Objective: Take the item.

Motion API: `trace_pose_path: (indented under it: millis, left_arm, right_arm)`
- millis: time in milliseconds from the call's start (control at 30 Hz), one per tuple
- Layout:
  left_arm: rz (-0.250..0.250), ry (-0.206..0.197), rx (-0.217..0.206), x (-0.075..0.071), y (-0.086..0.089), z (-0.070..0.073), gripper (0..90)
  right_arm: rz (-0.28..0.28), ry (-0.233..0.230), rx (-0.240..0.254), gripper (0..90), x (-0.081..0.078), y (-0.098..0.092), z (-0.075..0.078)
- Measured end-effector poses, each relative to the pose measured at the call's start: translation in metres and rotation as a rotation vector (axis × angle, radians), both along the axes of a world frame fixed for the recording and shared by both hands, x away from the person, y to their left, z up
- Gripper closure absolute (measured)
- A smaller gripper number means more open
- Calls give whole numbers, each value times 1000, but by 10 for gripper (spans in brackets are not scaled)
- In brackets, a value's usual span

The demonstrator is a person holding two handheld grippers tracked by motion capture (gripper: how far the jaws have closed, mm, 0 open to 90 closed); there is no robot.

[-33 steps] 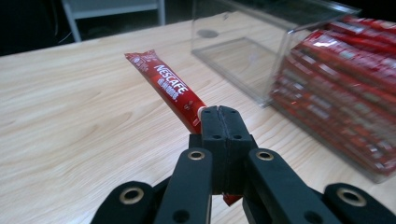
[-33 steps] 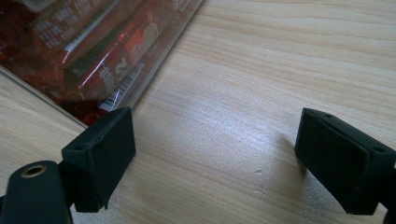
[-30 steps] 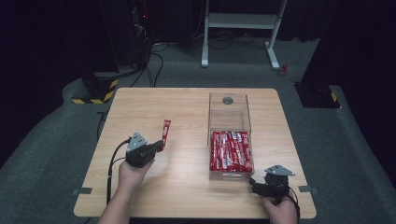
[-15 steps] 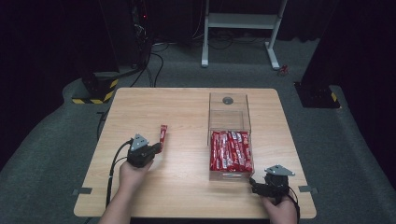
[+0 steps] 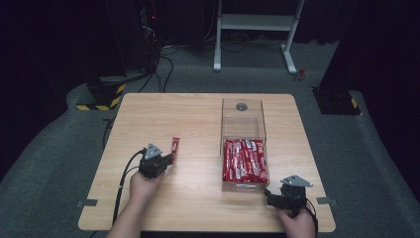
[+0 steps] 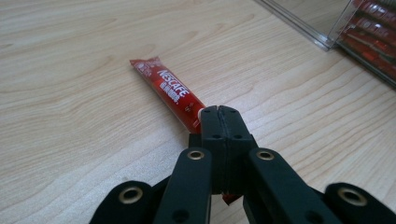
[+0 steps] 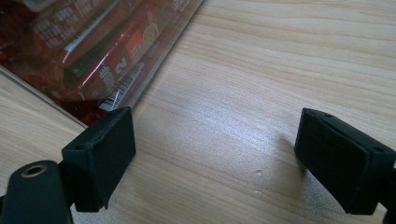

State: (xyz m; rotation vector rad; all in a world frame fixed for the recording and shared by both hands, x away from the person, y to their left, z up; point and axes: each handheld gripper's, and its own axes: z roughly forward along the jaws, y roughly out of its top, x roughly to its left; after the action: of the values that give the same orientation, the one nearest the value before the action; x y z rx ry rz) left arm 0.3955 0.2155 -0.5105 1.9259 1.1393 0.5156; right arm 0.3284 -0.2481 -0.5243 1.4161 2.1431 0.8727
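Note:
A red Nescafe stick sachet [image 6: 169, 91] lies low over the wooden table [image 5: 198, 129], its near end pinched between the jaws of my left gripper [image 6: 218, 112], which is shut on it. In the high view the same sachet [image 5: 174, 147] points away from the left gripper [image 5: 168, 158] at the table's left middle. A clear plastic box [image 5: 242, 148] holds several red sachets [image 5: 244, 159] in its near half. My right gripper [image 7: 215, 154] stands open just above bare wood beside the box's near corner; in the high view the right gripper [image 5: 271, 198] sits at the front right.
The clear box's far half [image 5: 241, 116] has a lid with a round hole. A cable [image 5: 124, 178] trails from the left gripper toward the table's front edge. Dark floor, a white stand [image 5: 257, 29] and black equipment lie beyond the table.
The left gripper has come down toward the table with the sachet, whose free end has dropped from tilted up to nearly flat. The right gripper has not moved.

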Motion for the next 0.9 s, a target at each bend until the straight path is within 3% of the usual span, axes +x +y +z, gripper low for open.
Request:
trace_pose_path:
  millis: [300, 433, 533, 700, 900]
  left_arm:
    - [4, 53, 40, 3, -1, -7, 890]
    - [4, 52, 48, 3, -2, -9, 878]
    - [16, 55, 49, 3, -2, -9, 767]
    - [27, 38, 26, 0, -2, -5, 693]
    - [22, -10, 11, -9, 1, 8, 586]
  right_arm:
    - [1, -1, -1, 124, 0, 0, 0]
    - [1, -1, -1, 124, 0, 0, 0]
    - [3, -2, -1, 125, 0, 0, 0]
    - [3, -2, -1, 126, 0, 0, 0]
    - [4, -2, 1, 126, 0, 0, 0]
